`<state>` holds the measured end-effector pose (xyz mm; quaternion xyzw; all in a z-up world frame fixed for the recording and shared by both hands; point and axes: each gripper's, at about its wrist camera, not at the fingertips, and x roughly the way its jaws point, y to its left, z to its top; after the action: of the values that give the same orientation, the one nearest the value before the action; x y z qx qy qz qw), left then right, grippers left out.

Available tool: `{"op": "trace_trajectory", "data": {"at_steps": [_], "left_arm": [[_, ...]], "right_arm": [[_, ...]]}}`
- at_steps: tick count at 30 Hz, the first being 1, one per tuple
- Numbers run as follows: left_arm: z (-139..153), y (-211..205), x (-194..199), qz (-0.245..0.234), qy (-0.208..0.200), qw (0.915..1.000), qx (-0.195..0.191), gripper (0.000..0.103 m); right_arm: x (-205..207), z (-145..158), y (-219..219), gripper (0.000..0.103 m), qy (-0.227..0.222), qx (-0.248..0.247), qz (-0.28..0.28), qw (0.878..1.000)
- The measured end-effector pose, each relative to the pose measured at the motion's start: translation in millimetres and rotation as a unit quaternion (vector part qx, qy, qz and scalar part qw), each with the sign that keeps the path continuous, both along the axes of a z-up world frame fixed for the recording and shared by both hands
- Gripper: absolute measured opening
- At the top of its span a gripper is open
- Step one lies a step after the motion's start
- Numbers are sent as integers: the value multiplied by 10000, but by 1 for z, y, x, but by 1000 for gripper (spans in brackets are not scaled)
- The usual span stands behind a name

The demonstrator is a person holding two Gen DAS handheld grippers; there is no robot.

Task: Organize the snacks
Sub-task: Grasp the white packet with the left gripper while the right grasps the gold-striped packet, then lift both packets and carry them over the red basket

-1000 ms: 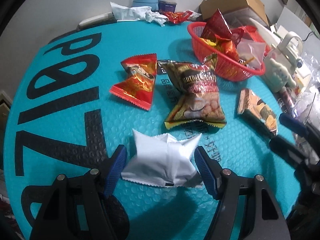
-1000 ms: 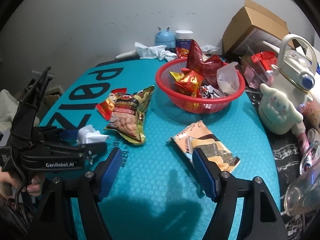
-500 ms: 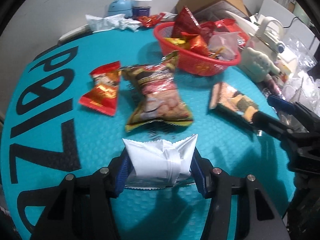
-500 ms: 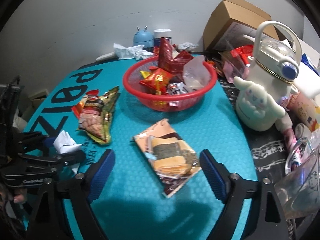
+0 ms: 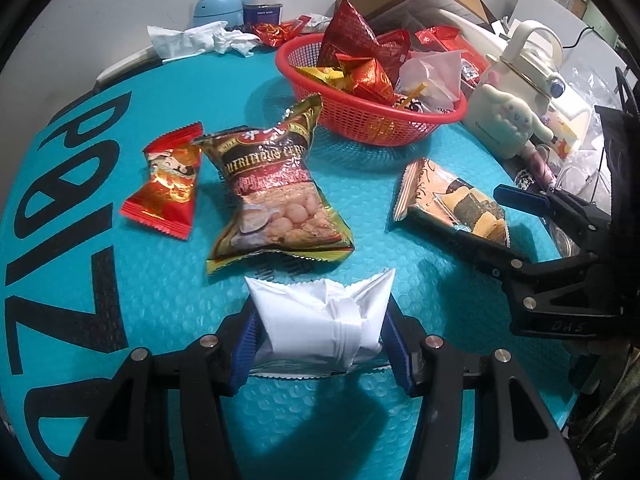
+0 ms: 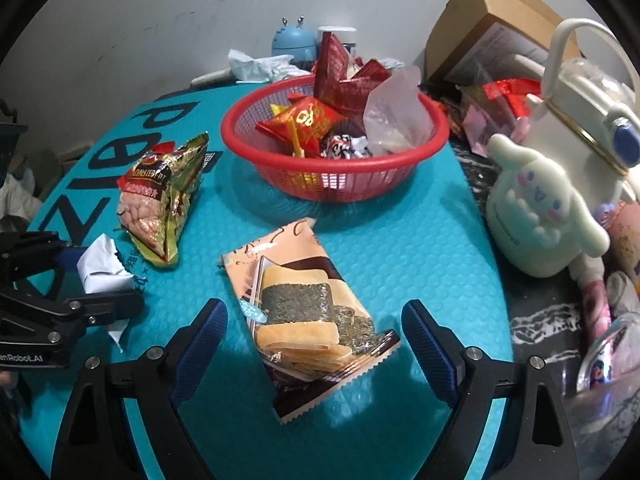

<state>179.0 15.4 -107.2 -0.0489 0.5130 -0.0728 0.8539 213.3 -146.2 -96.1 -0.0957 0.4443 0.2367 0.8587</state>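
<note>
L gripper angled steeply down, pads pinching white packet, nearer cam than red basket. R gripper tilted down, jaws spread wide, straddling seaweed-roll pack w/o touching, just front of basket. Packet underside hidden; basket contents partly buried.

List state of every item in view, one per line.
left claw: shut on white packet
white packet: gripped, crumpled
right claw: open, straddling seaweed-roll packet, not touching
seaweed-roll packet: flat on mat, sealed
gold snack bag: lying on mat, sealed
red candy packet: on mat, sealed
red basket: upright, partly filled with snacks
cardboard box: flap open
</note>
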Motion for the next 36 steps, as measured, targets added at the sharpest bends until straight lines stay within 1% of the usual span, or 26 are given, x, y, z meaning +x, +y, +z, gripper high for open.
{"op": "trace_trajectory", "data": {"at_steps": [1,3,4,5,7,12,13,24,26,36], "left_arm": [[-1,0,0,-5,12,10000,-10,54],[-1,-1,0,-9,24,10000,-14,54],[-1,-1,-1,-13,23,10000,-9,54],[-1,-1,-2,-17,18,10000,-6,54],[0,-1,-3,-20,12,10000,-9,54],[4,-1,-9,-18,-47,10000,-18,54],[5,-1,-11,-17,-56,10000,-24,54],[13,-18,-39,-240,-153,9995,-128,54],[13,-22,-45,-302,-237,9992,-147,54],[2,-44,-72,-650,-65,9974,-298,54]], "right_arm": [[0,-1,-1,89,25,26,13,10000],[-2,-2,-1,85,60,49,26,10000],[-4,-2,-1,76,58,44,21,10000],[-5,-2,-1,70,62,35,18,10000],[-8,-3,-1,64,98,3,-17,10000],[-21,1,-2,61,39,20,-51,10000],[-24,3,-2,51,23,21,-66,10000],[-67,8,-15,52,110,33,-261,9996],[-77,8,-19,52,145,35,-333,9993],[-123,11,-36,52,306,33,-587,9978]]}}
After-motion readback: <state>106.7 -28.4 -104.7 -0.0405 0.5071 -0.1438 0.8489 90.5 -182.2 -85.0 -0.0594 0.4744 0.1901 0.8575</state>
